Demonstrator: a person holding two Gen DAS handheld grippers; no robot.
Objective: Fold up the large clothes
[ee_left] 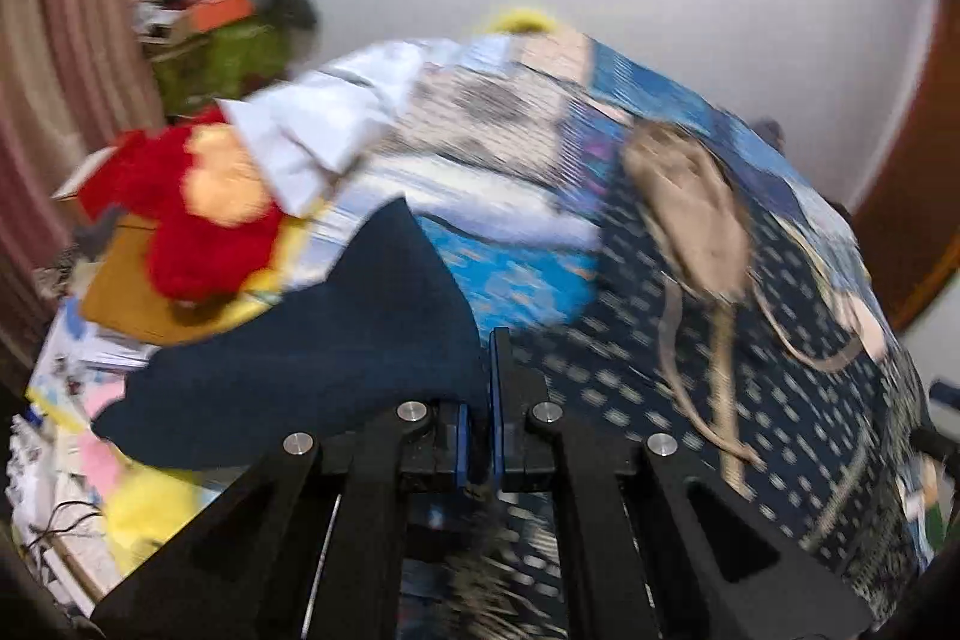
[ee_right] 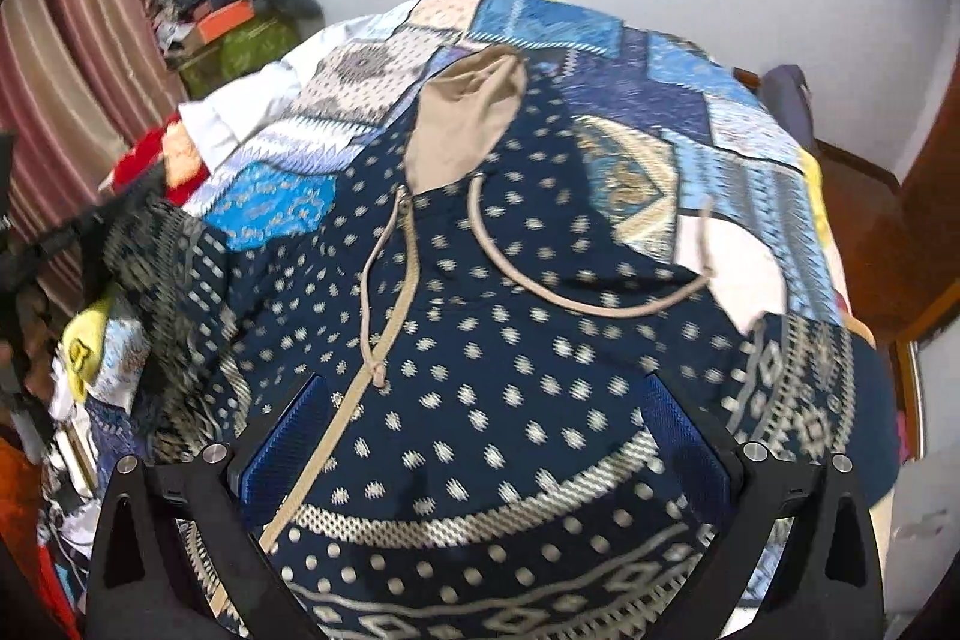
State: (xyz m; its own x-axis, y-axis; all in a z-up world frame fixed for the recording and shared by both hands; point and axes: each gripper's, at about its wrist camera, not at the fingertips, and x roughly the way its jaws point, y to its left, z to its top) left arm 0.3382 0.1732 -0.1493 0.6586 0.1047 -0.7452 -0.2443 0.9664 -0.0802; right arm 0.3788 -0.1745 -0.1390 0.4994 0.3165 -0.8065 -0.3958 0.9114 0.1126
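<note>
A navy hoodie [ee_right: 492, 388] with beige dots, a beige-lined hood [ee_right: 468, 118] and beige drawstrings lies spread on the patchwork bedspread [ee_right: 690, 112]. In the left wrist view the hoodie [ee_left: 630, 370] shows blurred, with its hood [ee_left: 690, 202] to the right. My left gripper [ee_left: 477, 388] is shut on a navy flap of the hoodie [ee_left: 336, 352], lifted and showing its plain inside. My right gripper [ee_right: 480, 436] is open, its blue pads wide apart just above the hoodie's body. The lifted sleeve and the left gripper show at the left edge of the right wrist view [ee_right: 156, 244].
A red and yellow plush toy [ee_left: 192, 214] and a white cloth [ee_left: 324, 124] lie at the bed's left side. Boxes and clutter [ee_right: 228, 28] stand in the far left corner by a striped curtain [ee_right: 78, 58]. A wooden door [ee_right: 912, 196] is at right.
</note>
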